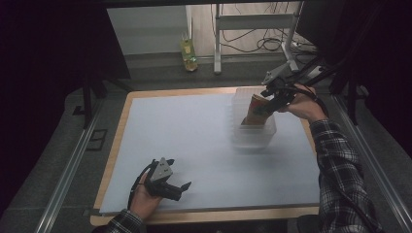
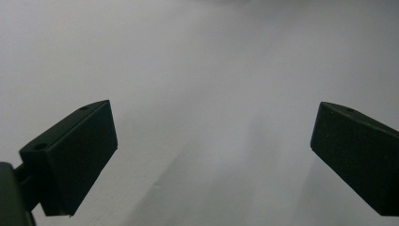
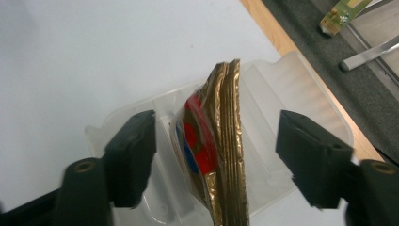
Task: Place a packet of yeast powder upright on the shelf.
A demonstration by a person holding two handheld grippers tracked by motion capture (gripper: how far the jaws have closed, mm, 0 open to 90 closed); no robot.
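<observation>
A gold foil packet (image 1: 254, 110) with red and blue print stands on edge inside a clear plastic bin (image 1: 250, 133) at the table's far right. In the right gripper view the gold foil packet (image 3: 216, 146) sits between the jaws of my right gripper (image 3: 214, 150), which is open, with a gap on each side of the packet. From above, my right gripper (image 1: 272, 101) hovers at the packet's top. My left gripper (image 1: 180, 190) rests low near the front left edge, open over bare mat (image 2: 202, 94).
The light grey mat (image 1: 184, 141) covers a wooden table (image 1: 121, 121). A yellow-green bottle (image 1: 188, 52) stands on the floor beyond the far edge, beside metal stand legs (image 1: 217, 43) and cables. A dark monitor stands at the back right.
</observation>
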